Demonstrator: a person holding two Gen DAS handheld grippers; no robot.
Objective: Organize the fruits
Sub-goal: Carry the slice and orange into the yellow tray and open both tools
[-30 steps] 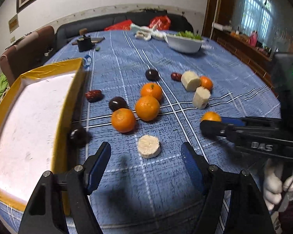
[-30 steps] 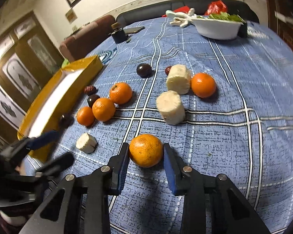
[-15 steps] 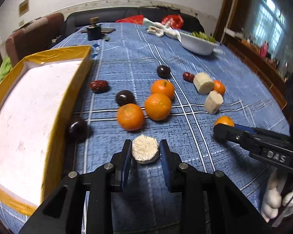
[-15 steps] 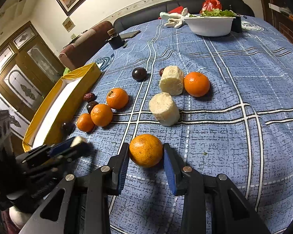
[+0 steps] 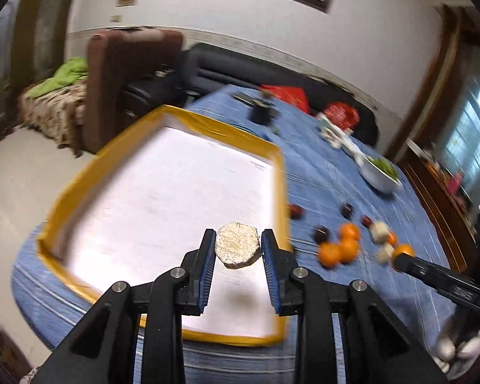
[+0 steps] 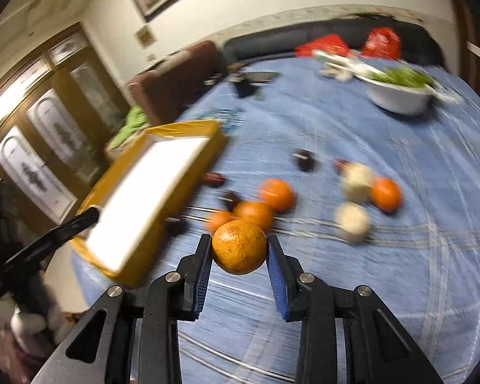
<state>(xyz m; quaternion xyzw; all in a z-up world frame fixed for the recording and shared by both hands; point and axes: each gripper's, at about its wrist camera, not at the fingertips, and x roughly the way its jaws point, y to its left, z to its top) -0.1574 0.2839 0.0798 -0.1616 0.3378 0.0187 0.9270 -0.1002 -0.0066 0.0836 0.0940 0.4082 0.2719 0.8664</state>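
Blue-padded fingers [image 5: 208, 256] of left gripper [image 5: 237, 249]: just closed, now clamped on a pale round banana slice [image 5: 237, 249], pads pressing both sides. Slice lifted, hanging above the white floor of the yellow-rimmed tray [image 5: 227, 128], near its right wall.

Blue-padded fingers [image 6: 204, 262] of right gripper [image 6: 239, 248]: clamped on one orange [image 6: 239, 247], clear of the blue checked tablecloth [image 6: 400, 288].

On the cloth, right wrist view, blurred:
- three oranges [image 6: 254, 212] in a cluster just beyond the held one; a fourth orange [image 6: 385, 193] farther right, touching a pale banana chunk [image 6: 356, 180].
- second banana chunk [image 6: 352, 222] nearer, apart from the others.
- dark round fruits [image 6: 304, 160], several, scattered between tray and oranges; kind not clear.
- white bowl of greens [image 6: 400, 99] at the far side.

Also in view: the other gripper's black body at each frame edge, white-gloved hand [image 5: 457, 348] beneath; brown armchair [image 5: 128, 73] beyond the tray.
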